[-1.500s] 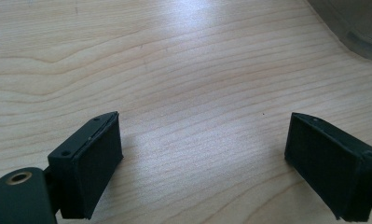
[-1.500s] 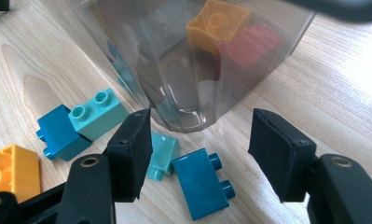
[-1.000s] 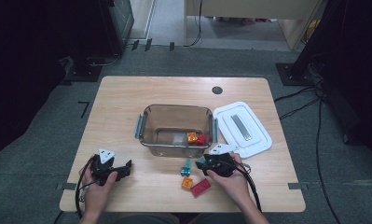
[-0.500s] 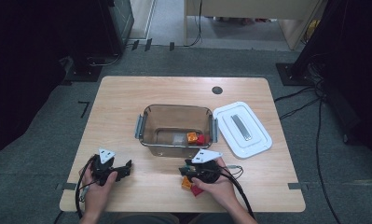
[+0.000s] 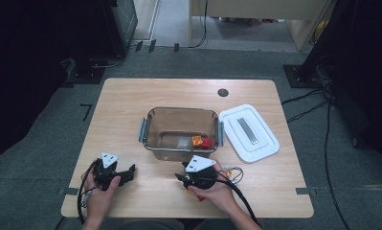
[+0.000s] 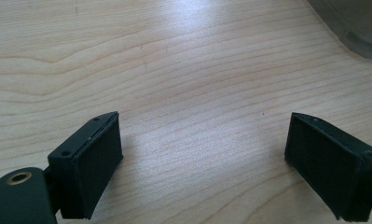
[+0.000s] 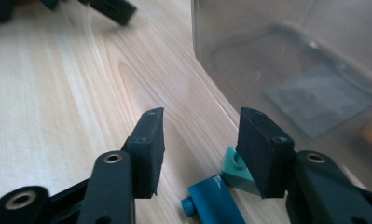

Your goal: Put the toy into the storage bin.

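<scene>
Wooden tabletop (image 5: 131, 120) carries everything here. At its near left edge the left gripper (image 5: 124, 175) rests in the person's hand, jaws spread wide with nothing but bare wood between them. Right of it, near the middle of the front edge, the right gripper (image 7: 200, 154) points toward a dark blue brick (image 7: 216, 203) and a teal brick (image 7: 235, 170) lying touching each other just beside the wall of the clear plastic bin (image 5: 152, 127). Its jaws stand half apart and have just been opening; the bricks sit low between them, ungripped. An orange brick (image 5: 196, 141) and a red brick (image 5: 207, 143) already lie inside the bin, and the white lid (image 5: 248, 132) rests to the bin's right.

The likely risk: with two bricks touching, closing could pinch both or knock one aside, and the right-hand jaw, so near the bin wall, may catch on it.
</scene>
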`<state>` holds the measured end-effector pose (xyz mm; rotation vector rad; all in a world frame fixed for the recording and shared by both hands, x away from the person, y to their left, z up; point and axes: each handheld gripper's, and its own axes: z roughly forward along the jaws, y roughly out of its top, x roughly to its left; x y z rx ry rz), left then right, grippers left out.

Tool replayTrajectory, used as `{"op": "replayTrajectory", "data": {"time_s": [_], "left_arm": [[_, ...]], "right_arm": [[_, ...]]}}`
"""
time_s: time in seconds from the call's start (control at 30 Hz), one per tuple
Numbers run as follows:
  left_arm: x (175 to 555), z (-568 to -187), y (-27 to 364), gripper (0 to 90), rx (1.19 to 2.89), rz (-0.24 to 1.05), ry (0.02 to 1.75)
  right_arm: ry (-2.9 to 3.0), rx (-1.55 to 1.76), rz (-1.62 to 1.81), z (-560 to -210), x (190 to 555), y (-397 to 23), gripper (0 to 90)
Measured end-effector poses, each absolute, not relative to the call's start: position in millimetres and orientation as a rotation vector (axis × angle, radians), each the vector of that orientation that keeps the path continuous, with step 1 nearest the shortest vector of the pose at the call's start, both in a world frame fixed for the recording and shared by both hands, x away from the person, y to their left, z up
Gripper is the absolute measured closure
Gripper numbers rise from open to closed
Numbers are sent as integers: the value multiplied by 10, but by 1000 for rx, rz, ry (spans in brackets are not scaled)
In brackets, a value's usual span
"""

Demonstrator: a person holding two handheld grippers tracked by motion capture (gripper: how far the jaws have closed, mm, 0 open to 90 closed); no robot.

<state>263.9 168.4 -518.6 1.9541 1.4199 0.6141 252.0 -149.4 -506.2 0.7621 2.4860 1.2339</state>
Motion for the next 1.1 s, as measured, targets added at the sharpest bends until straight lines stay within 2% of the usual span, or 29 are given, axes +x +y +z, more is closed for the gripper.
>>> {"op": "replayTrajectory", "data": {"time_s": [0.3,0.73,0.93,1.1], "left_arm": [[2639,-5186,1685,106,1955,614,1420],[2639,-5186,1684,106,1954,614,1420],[2640,-5187,1683,106,1954,614,1420],[2641,-5187,1682,106,1952,615,1421]], "right_arm": [[2511,713,1104,-5129,2505,-1539,528],[2511,748,1063,-5139,2446,-2034,555],[2501,780,1055,-5139,2443,-2247,637],[2521,796,1076,-5126,2461,-2271,633]]}}
